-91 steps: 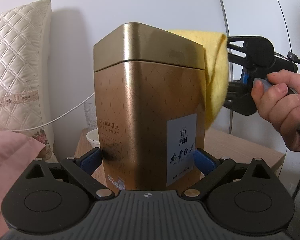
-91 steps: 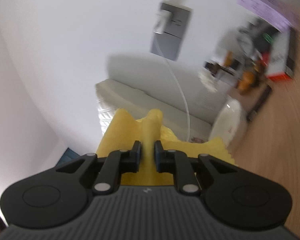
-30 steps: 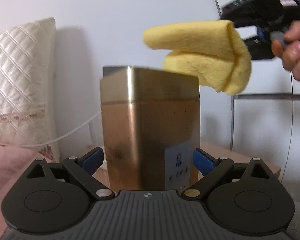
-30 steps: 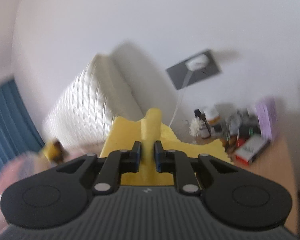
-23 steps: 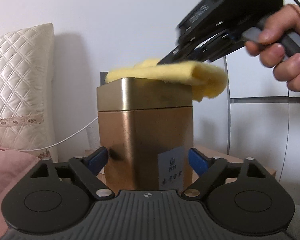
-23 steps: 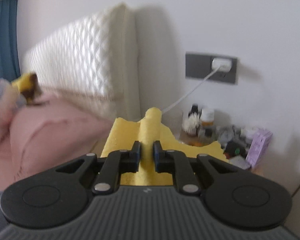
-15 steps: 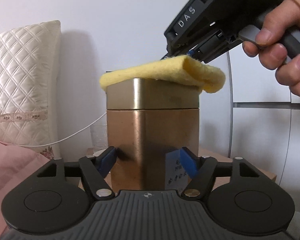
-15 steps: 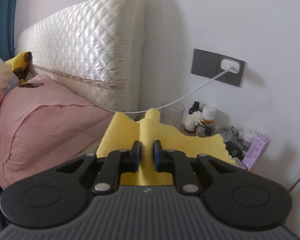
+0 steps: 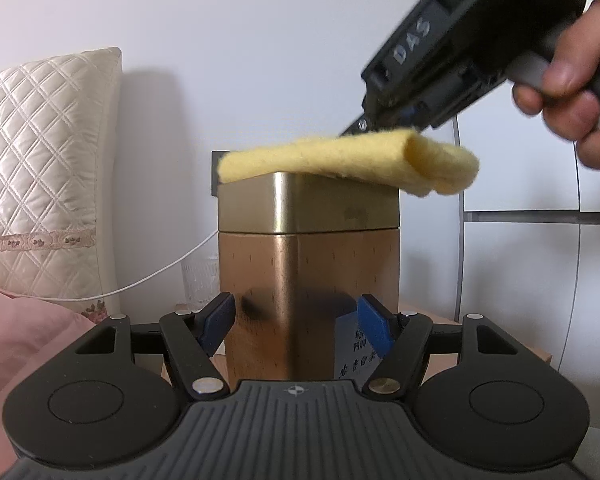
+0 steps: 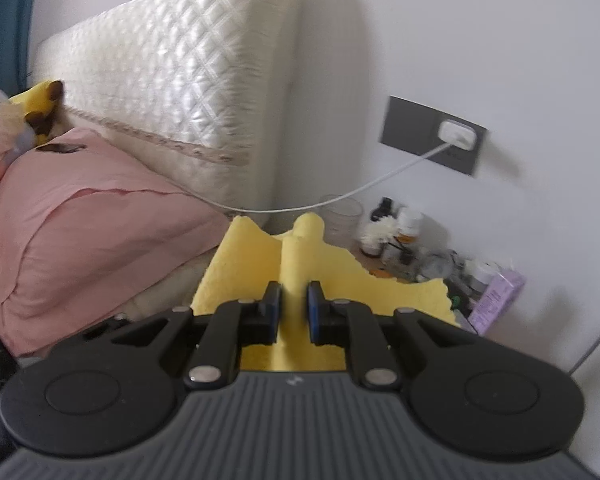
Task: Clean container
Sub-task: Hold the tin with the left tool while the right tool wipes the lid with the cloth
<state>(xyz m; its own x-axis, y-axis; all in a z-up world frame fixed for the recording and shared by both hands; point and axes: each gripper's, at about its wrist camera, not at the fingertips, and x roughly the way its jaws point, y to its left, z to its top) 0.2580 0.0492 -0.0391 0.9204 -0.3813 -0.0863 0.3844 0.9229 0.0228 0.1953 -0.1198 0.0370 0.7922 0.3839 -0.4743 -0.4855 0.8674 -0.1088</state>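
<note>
A tall gold tea tin point(image 9: 308, 264) with a brushed lid stands upright between the blue pads of my left gripper point(image 9: 296, 320), which is shut on its lower body. A folded yellow cloth point(image 9: 340, 160) lies flat across the tin's lid and hangs over its right edge. My right gripper point(image 10: 293, 306) is shut on the yellow cloth point(image 10: 260, 264); from the left wrist view it comes in from the upper right point(image 9: 440, 80), held by a hand. The tin is hidden under the cloth in the right wrist view.
A wooden nightstand point(image 9: 440, 314) stands behind the tin, with a glass point(image 10: 342, 212), small bottles and a purple box point(image 10: 496, 296). A quilted cream headboard point(image 10: 188, 92), a pink pillow point(image 10: 92, 224), a wall socket point(image 10: 434, 134) and a white cable point(image 9: 140, 288) are nearby.
The right gripper brought the cloth from the tin's upper right side down onto the lid, where it now lies flat and has slid a little rightward. The left gripper keeps hold of the tin.
</note>
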